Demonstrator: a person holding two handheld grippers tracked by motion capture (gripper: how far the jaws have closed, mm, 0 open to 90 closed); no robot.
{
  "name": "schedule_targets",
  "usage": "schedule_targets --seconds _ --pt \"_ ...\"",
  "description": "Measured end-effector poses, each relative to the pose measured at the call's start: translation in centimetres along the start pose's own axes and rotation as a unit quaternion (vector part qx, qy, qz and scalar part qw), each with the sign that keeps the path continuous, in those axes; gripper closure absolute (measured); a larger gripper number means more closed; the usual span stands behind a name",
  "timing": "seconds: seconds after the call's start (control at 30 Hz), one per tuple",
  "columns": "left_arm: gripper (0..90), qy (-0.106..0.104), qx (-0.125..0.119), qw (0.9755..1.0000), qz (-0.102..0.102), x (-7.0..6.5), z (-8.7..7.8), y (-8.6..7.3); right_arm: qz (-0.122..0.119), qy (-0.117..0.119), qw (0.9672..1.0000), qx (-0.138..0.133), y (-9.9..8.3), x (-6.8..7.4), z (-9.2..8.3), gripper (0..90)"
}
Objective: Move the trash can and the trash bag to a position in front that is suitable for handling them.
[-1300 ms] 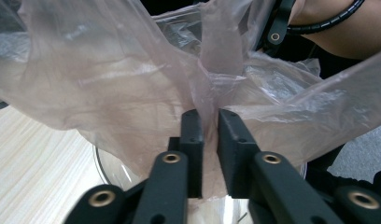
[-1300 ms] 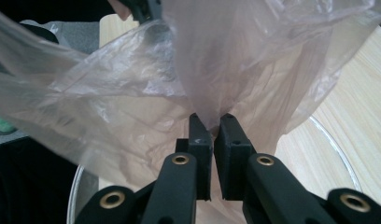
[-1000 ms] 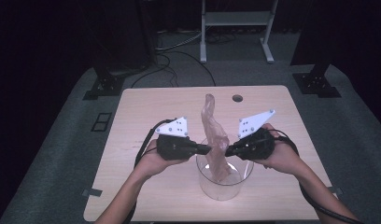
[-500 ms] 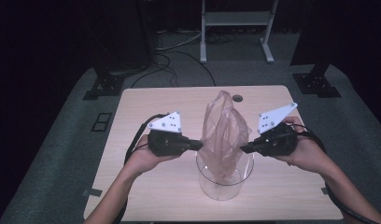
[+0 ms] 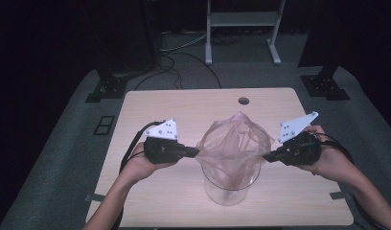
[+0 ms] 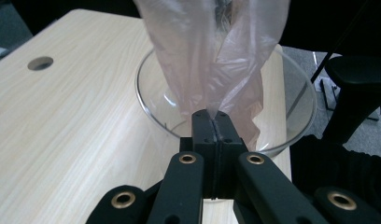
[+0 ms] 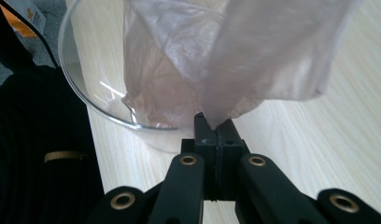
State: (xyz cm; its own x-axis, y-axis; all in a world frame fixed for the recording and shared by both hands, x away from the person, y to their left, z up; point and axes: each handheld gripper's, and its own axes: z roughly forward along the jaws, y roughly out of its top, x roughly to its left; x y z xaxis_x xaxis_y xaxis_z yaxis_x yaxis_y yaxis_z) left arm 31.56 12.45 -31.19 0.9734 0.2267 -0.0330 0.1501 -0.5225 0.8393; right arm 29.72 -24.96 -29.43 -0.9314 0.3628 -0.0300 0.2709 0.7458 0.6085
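A thin, translucent pinkish plastic bag [image 5: 234,143] hangs stretched wide above a clear round container [image 5: 230,189] that stands near the table's front edge. Its lower part dips into the container. My left gripper [image 5: 196,153] is shut on the bag's left edge, and in the left gripper view the film [image 6: 216,56] rises from between the closed jaws, in front of the container's rim [image 6: 151,116]. My right gripper [image 5: 266,156] is shut on the bag's right edge; the right gripper view shows the film [image 7: 226,60] pinched at the jaw tips beside the container [image 7: 86,93].
The light wooden table [image 5: 150,120] has a round cable hole [image 5: 243,101] near its far edge. Dark stand bases [image 5: 107,88] and cables lie on the grey floor behind it. A black chair [image 6: 361,93] stands off the table's side.
Both grippers have moved apart, left to the left and right to the right. The bag, a narrow upright strip a second ago, is now pulled wide open over the container.
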Motion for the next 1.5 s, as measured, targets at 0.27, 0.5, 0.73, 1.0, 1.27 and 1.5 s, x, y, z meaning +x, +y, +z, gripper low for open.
schedule_targets --seconds 0.27,0.5,0.73,1.0,1.27,1.5 --pt "90.0 -0.003 0.007 0.9999 -0.015 0.4 0.5 -1.6 0.012 0.006 0.9997 0.019 -1.5 -0.4 1.0 90.0" --pt "90.0 -0.007 0.020 0.9995 -0.025 0.7 1.5 -2.4 0.021 0.012 0.9995 0.019 -2.2 -0.7 1.7 90.0" --pt "84.5 -0.012 0.014 0.9993 -0.032 0.9 1.8 -2.8 0.036 0.027 0.9990 -0.005 -2.9 -1.0 2.1 84.9" --pt "65.4 -0.003 -0.004 0.9997 -0.024 0.2 0.0 -1.2 0.020 0.019 0.9990 -0.035 -2.9 0.0 -0.4 68.8" --pt "60.1 -0.005 -0.005 0.9999 -0.015 -0.4 -0.9 -0.3 0.000 0.009 0.9992 -0.039 -2.5 1.0 -2.0 62.5" --pt "59.1 -0.001 -0.007 0.9999 -0.011 -0.5 -1.6 0.2 0.001 -0.003 0.9987 -0.052 -2.1 0.7 -3.3 61.0"
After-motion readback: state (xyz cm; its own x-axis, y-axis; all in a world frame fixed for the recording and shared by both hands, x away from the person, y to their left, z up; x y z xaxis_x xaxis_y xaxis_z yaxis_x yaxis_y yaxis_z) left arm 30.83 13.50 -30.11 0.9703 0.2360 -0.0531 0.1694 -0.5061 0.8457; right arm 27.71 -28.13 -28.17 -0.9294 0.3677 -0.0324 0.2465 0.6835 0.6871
